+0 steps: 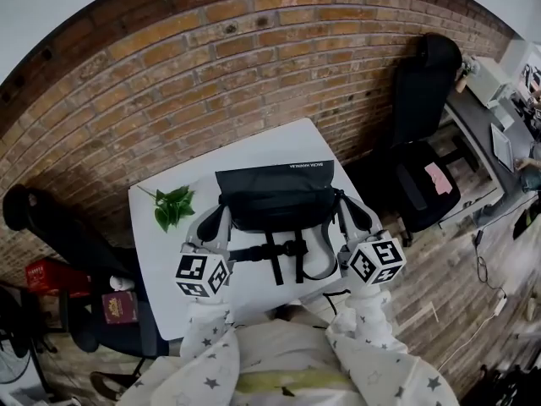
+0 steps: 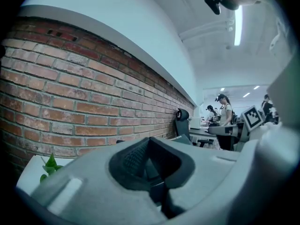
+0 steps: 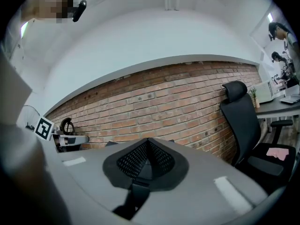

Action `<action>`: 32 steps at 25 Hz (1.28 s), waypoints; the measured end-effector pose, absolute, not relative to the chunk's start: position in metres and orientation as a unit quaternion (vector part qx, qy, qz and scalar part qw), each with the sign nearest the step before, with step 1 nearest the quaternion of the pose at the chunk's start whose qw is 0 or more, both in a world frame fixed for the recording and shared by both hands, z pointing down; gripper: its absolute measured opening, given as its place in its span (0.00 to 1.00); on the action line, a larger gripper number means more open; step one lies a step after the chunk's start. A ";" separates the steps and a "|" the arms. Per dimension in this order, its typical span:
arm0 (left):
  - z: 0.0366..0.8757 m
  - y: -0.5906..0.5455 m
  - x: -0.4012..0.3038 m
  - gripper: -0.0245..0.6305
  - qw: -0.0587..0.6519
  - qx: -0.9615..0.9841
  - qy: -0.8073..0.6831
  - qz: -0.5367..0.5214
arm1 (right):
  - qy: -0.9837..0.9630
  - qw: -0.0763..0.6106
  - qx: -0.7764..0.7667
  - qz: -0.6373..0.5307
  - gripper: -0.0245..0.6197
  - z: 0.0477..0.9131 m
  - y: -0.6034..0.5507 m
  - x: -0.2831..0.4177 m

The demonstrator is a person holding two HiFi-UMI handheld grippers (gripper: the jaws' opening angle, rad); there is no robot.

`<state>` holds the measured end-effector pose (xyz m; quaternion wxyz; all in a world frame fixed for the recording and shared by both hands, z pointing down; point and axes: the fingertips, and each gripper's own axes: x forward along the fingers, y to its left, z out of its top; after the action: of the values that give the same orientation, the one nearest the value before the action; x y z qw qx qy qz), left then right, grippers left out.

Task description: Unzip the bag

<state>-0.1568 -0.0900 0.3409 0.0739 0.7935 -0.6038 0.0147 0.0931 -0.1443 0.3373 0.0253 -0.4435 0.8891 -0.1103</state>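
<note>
On the table (image 1: 169,260), the bag (image 1: 275,197) lies shut, its inside hidden. Beside the bag, the left gripper (image 1: 218,218) and right gripper (image 1: 345,203) are clenched, empty.

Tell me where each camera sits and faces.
Head view: on the person's head, steeply down at the bag on the table; sleeves, left gripper, right gripper show.
Left gripper view: rides that gripper, faces the brick wall past its shut jaws.
Right gripper view: same, shut jaws, wall and chair.
Shared: both gripper views see the wall.
</note>
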 end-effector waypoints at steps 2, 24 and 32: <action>0.337 -0.090 -0.159 0.04 0.070 0.793 -0.605 0.015 | 0.888 0.035 -0.445 -0.111 0.05 0.333 -0.144 0.095; 0.322 -0.083 -0.174 0.04 0.052 0.776 -0.629 -0.001 | 0.881 0.062 -0.458 -0.101 0.05 0.319 -0.141 0.108; 0.322 -0.080 -0.173 0.04 0.051 0.773 -0.632 0.002 | 0.880 0.062 -0.460 -0.104 0.05 0.320 -0.139 0.112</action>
<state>-0.1733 -0.0801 0.3218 0.0509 0.7731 -0.6322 0.0015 0.1118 -0.1388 0.3195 0.0625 -0.4600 0.8796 -0.1036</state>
